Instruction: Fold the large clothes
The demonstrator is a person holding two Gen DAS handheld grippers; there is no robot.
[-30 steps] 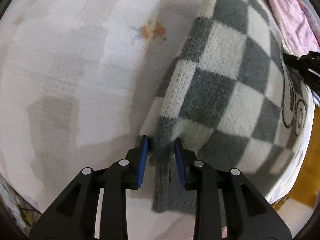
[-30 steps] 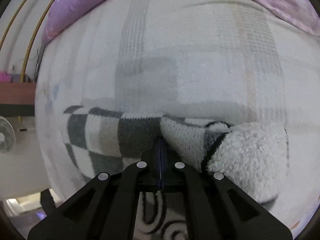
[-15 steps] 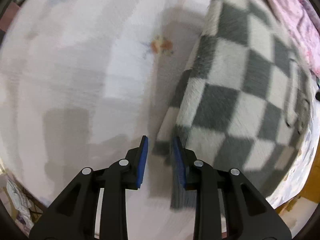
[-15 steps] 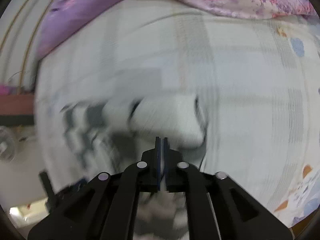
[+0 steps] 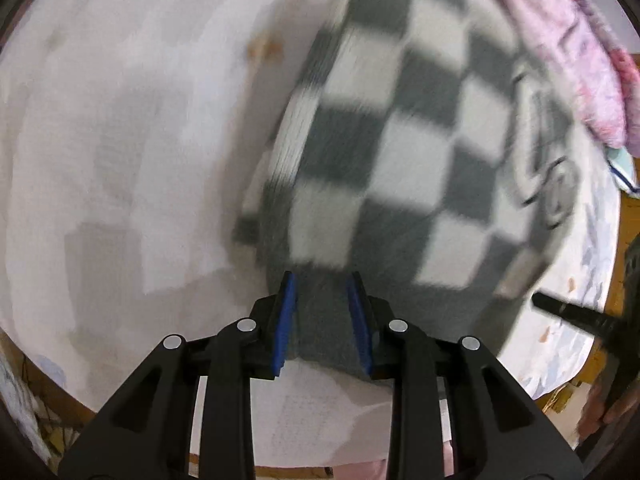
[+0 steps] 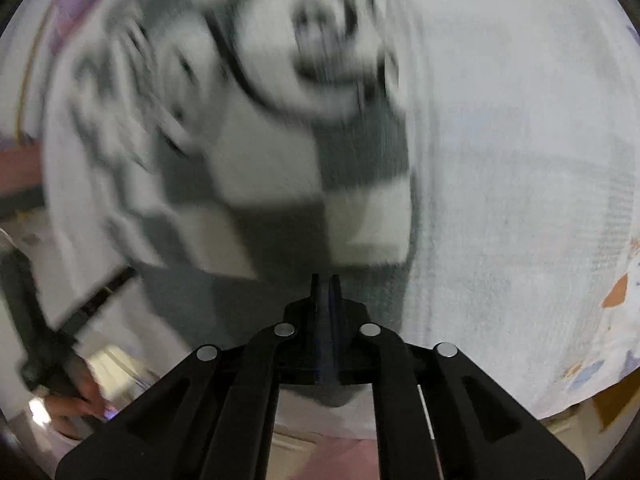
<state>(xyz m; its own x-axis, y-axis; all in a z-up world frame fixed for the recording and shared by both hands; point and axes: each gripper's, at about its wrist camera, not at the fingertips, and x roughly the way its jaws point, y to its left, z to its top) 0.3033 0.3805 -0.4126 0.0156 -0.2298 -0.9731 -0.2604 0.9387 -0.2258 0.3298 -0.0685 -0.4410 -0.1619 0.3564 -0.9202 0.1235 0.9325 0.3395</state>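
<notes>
Checkered knit sweater (image 5: 400,152) lies folded on the bed (image 5: 120,140), mid-fold. Left hand-held gripper (image 5: 320,308) clamps its grey hem; right hand-held gripper (image 6: 325,292), nearly closed, pinches the hem. Next: lay it flat near the bed's edge.

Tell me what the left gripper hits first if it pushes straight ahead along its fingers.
Most likely the grey hem of the checkered sweater, already between the left gripper pads; then the white bedsheet beneath it.

Soft light, heavy motion blur
</notes>
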